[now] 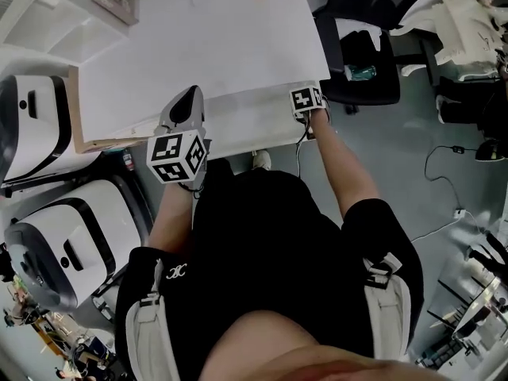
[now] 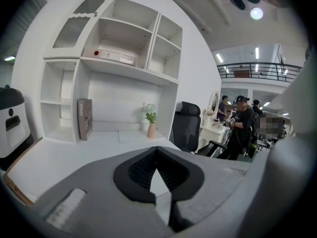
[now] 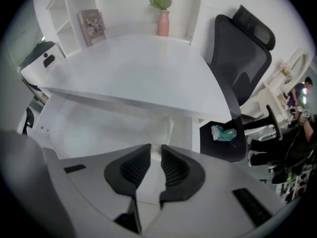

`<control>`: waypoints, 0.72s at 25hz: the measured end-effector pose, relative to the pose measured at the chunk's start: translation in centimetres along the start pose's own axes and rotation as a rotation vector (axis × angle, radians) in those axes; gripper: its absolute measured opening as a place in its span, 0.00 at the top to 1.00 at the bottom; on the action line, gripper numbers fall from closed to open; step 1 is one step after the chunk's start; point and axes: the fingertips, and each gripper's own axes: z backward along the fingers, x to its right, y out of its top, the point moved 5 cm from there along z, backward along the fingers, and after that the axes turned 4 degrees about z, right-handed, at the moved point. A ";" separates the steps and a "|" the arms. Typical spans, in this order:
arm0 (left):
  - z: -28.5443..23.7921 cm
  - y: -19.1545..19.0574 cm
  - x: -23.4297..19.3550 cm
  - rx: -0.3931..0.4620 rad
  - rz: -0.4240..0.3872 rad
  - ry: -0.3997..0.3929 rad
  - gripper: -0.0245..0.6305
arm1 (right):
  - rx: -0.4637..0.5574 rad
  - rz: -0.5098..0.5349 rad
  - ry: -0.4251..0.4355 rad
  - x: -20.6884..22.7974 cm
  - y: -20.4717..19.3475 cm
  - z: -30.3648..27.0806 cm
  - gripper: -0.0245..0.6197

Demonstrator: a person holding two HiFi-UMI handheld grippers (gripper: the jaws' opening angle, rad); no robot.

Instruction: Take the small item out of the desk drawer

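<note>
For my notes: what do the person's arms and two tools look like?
The left tool and right tool have light grey bodies and black ribbed pads. Each carries a cube with black-and-white square markers. A thin dark cable hangs by the right one. The person wears a black short-sleeved top, forearms bare, and pale grey shoulder straps.

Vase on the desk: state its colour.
The vase is salmon pink; it shows best in the right gripper view.
</note>
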 end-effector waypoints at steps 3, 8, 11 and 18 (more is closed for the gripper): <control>-0.6 0.2 0.6 0.011 0.007 -0.030 0.94 | 0.039 0.054 0.006 -0.1 0.2 2.3 0.86; -2.1 1.2 2.0 0.021 -0.006 -0.100 0.94 | 0.116 0.064 0.025 -0.5 0.4 6.0 0.88; -3.0 2.0 2.7 0.028 -0.024 -0.147 0.94 | 0.174 0.026 0.045 -1.0 0.7 8.3 0.90; -4.3 3.8 3.8 0.030 -0.069 -0.241 0.94 | 0.317 -0.053 -0.016 -0.9 1.5 12.3 0.93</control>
